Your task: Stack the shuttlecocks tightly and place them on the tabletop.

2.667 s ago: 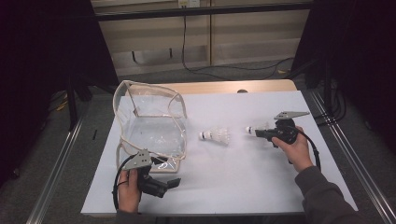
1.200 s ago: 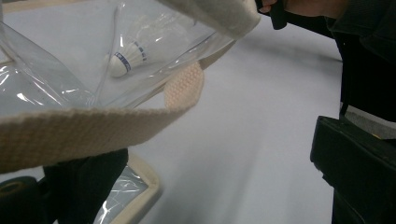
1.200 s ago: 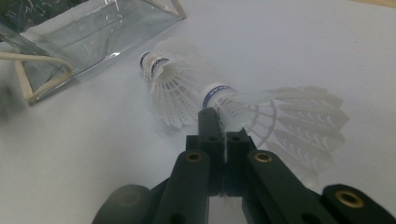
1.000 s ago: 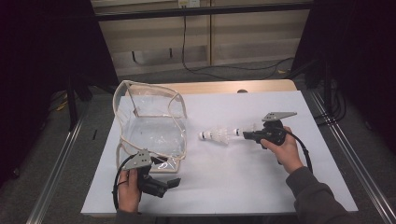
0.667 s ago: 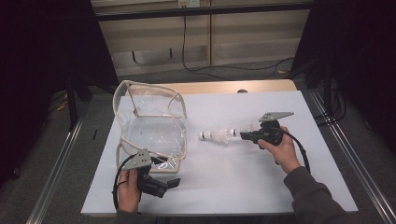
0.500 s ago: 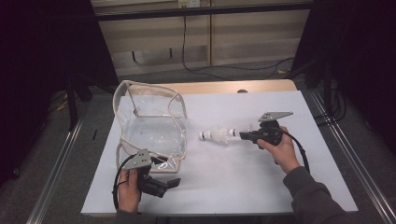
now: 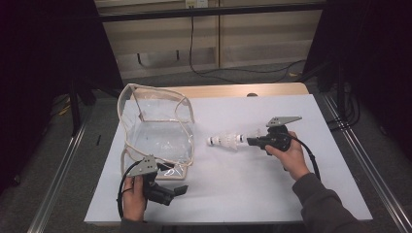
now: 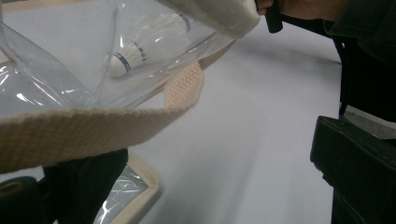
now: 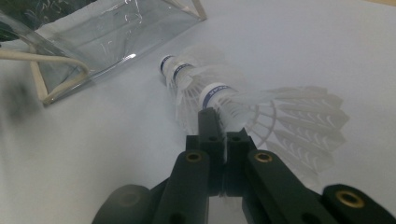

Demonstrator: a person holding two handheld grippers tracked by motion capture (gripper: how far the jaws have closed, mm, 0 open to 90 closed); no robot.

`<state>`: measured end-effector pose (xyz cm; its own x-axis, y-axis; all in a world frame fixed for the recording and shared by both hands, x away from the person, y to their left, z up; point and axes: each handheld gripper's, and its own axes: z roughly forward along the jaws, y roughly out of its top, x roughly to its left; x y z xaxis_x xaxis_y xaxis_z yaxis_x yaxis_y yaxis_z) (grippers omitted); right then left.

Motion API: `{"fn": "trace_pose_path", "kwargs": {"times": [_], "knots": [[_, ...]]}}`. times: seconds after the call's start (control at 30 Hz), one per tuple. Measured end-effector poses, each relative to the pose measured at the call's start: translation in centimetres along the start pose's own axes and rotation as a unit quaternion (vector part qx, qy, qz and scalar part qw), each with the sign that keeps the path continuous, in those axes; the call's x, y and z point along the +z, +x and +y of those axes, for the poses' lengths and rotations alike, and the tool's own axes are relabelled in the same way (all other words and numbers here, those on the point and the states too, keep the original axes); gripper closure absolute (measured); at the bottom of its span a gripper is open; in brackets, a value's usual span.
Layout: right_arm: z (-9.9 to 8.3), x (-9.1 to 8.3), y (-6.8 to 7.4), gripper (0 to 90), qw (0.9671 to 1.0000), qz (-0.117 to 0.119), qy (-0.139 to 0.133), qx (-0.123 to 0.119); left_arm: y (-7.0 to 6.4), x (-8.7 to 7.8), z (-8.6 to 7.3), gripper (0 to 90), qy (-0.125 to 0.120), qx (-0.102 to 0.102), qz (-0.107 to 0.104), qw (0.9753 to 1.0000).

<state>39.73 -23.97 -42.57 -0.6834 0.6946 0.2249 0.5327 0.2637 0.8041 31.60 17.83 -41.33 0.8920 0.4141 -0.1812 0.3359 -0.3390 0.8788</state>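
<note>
A nested stack of three white shuttlecocks point(image 7: 225, 141) with blue-banded corks lies on the white table, corks pointing at the bag. My right gripper point(image 7: 250, 141) is shut on the feather skirt of the nearest shuttlecock point(image 9: 233, 100); its jaws point(image 9: 222, 121) are pinched together. A clear plastic bag point(image 7: 158, 131) with beige trim stands open at the left. My left gripper point(image 7: 180, 189) sits at the bag's front edge with its jaws wide apart. In the left gripper view the beige strap point(image 8: 93, 130) lies across the left jaw, and the shuttlecocks point(image 8: 135, 46) show through the clear plastic.
The white table sheet point(image 7: 243, 189) stretches wide between the two hands. A wooden table edge point(image 7: 243, 90) runs behind it. Metal rails point(image 7: 359, 160) flank the table on both sides. The person's right hand point(image 8: 280, 7) appears far off in the left gripper view.
My right gripper has moved left from open table to the shuttlecocks and shut on the nearest one's feathers. The left gripper and the bag have stayed put.
</note>
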Motion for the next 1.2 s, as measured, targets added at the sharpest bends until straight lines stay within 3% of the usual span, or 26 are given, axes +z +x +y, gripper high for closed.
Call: {"fn": "trace_pose_path", "kwargs": {"times": [1.2], "knots": [[-0.1,1.2,0.0,89.0,1.0,0.003,0.003,-0.004,0.0,0.0,0.0,4.3,0.0,0.0,0.001,1.0]]}}
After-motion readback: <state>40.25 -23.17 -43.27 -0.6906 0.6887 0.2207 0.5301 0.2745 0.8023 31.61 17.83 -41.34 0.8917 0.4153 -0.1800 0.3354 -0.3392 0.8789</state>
